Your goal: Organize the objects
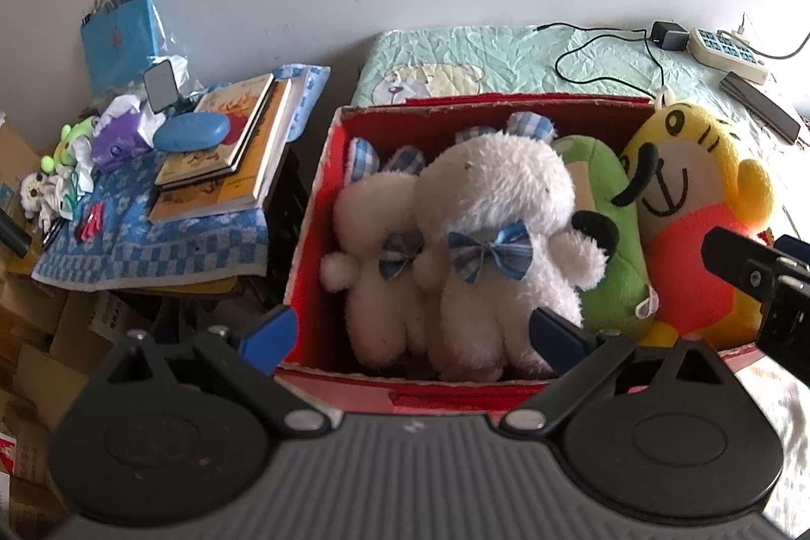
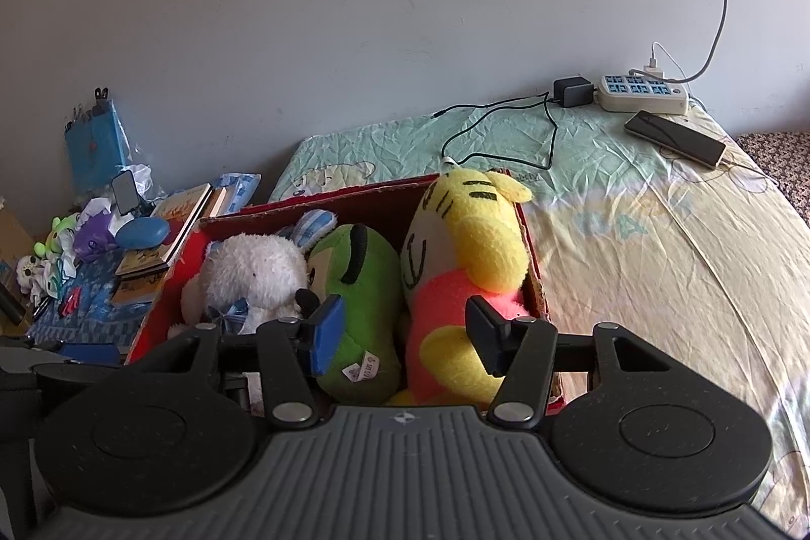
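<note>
My left gripper (image 1: 412, 335) is hovering wide open and empty over the white bears (image 1: 471, 236) in the red box (image 1: 324, 165), while my right gripper (image 2: 405, 337) is hanging partly open around the yellow tiger (image 2: 471, 287), beside the green toy (image 2: 354, 282), pads not pressing.

Two white bears (image 1: 486, 236), green plush (image 1: 607, 236) and yellow tiger (image 1: 693, 211) fill red box (image 1: 309, 236).

Plain pale wall (image 2: 354, 8), daylit. Bed (image 2: 658, 236) against it, crumpled green and cream sheet with bear print. Low side surface (image 1: 152, 246) left of bed, blue checked cloth. Cardboard boxes (image 1: 30, 347) below.
</note>
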Demonstrator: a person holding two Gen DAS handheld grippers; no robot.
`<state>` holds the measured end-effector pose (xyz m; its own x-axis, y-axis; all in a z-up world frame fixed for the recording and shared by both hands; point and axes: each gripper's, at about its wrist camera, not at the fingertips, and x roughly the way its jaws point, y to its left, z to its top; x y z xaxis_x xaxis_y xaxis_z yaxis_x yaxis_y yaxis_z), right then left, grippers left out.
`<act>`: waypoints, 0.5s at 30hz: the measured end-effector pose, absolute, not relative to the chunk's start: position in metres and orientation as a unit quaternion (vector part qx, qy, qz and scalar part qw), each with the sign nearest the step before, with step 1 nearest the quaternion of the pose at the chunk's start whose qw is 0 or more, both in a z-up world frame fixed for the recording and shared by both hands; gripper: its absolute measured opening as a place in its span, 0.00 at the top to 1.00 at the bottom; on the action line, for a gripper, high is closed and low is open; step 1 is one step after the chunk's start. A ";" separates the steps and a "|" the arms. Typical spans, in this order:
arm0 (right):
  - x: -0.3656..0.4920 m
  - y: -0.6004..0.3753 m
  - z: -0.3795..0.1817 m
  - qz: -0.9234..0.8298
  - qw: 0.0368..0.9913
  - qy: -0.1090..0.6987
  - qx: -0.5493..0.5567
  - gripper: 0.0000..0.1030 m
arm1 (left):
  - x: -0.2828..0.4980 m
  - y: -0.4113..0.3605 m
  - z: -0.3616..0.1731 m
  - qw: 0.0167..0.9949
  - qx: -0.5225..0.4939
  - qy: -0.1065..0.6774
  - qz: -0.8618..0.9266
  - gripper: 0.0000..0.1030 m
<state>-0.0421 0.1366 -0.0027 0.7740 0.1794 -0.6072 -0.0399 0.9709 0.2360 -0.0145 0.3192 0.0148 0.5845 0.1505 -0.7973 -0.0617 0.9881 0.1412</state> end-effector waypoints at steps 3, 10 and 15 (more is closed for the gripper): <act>-0.042 0.136 -0.003 0.059 0.936 0.331 0.106 0.45 | -0.014 0.319 0.014 0.888 0.048 0.453 0.060 0.04; -0.042 0.137 -0.003 0.058 0.936 0.332 0.105 0.45 | -0.015 0.320 0.013 0.888 0.044 0.453 0.064 0.04; -0.045 0.136 -0.004 0.059 0.935 0.334 0.105 0.45 | -0.017 0.319 0.012 0.887 0.043 0.455 0.064 0.04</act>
<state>-0.0450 0.1359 -0.0043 0.7705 0.1794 -0.6117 -0.0395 0.9712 0.2351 -0.0171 0.3195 0.0124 0.5785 0.1527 -0.8013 -0.0750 0.9881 0.1342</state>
